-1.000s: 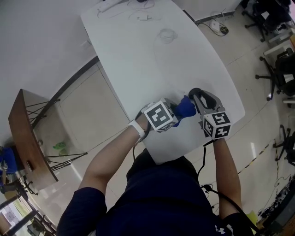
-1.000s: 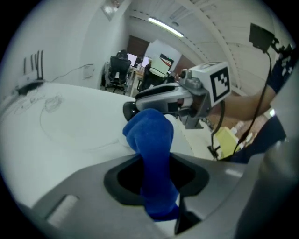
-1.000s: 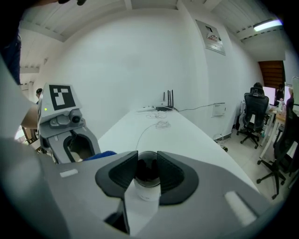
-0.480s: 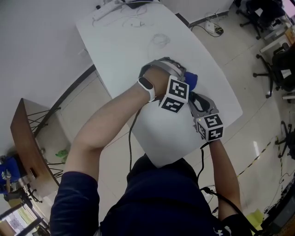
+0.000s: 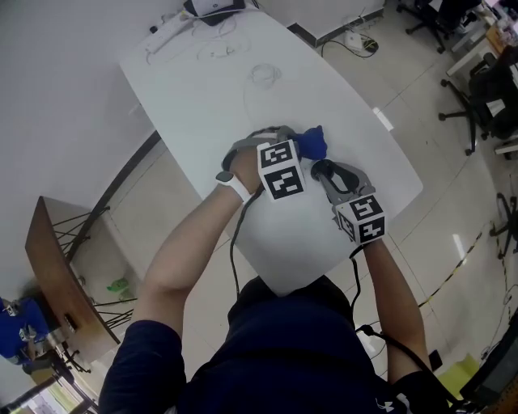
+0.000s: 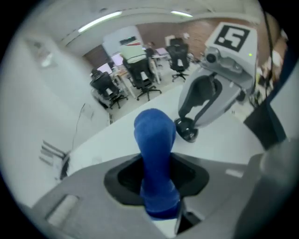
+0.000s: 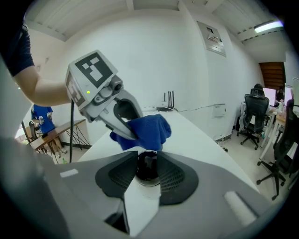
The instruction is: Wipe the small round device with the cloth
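The blue cloth (image 5: 312,144) is bunched up and my left gripper (image 5: 301,149) is shut on it; in the left gripper view the cloth (image 6: 155,158) sticks up out of the closed jaws. My right gripper (image 7: 147,169) is shut on the small round black device (image 7: 147,167), which sits low over the white table (image 5: 210,97). In the right gripper view the cloth (image 7: 145,130) hangs right behind and above the device, touching or almost touching its far side. In the left gripper view the device (image 6: 187,129) shows at the tip of the right gripper (image 6: 189,130).
Cables and a small ring-shaped coil (image 5: 265,75) lie on the table's far half, with a power strip (image 5: 166,34) and a dark object (image 5: 212,8) at the far end. A wooden side table (image 5: 61,275) stands to the left. Office chairs (image 5: 486,89) stand at the right.
My left gripper has swung the cloth from the near left side of the right gripper up and round to the far side of the device, rolling over. The right gripper has stayed still.
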Demonstrator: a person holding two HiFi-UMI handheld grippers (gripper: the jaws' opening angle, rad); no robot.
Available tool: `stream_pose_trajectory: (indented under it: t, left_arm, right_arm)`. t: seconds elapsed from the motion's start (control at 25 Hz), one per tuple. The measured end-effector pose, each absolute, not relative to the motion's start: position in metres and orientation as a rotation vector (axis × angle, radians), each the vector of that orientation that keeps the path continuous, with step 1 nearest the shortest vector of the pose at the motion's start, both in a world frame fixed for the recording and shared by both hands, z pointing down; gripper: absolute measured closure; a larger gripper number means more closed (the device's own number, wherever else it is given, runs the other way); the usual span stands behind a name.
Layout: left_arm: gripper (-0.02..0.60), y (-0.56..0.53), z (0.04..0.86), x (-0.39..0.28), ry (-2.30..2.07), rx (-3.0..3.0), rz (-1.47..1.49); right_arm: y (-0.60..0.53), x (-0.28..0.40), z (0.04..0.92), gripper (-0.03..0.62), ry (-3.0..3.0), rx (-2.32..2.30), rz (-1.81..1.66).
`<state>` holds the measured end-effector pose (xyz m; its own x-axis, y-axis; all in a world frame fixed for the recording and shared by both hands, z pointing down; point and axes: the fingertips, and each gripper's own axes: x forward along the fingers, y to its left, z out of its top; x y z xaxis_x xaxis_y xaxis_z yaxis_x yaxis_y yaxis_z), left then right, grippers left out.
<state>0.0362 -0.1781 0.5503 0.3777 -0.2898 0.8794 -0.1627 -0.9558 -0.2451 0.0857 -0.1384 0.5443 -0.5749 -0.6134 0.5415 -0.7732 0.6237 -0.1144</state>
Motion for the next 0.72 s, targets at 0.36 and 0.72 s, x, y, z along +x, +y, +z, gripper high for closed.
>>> stream_pose_trajectory:
  t: [0.36, 0.72]
  left_arm:
    - [0.439, -0.060, 0.595, 0.051, 0.936, -3.598, -1.493]
    - [0.439, -0.034, 0.596, 0.076, 0.914, -4.086, -1.068]
  right_arm:
    - [-0.138, 0.088, 0.544, 0.464, -2.384, 1.107, 0.493]
    - [-0.136, 0.088, 0.545, 0.468, -2.381, 1.112, 0.497]
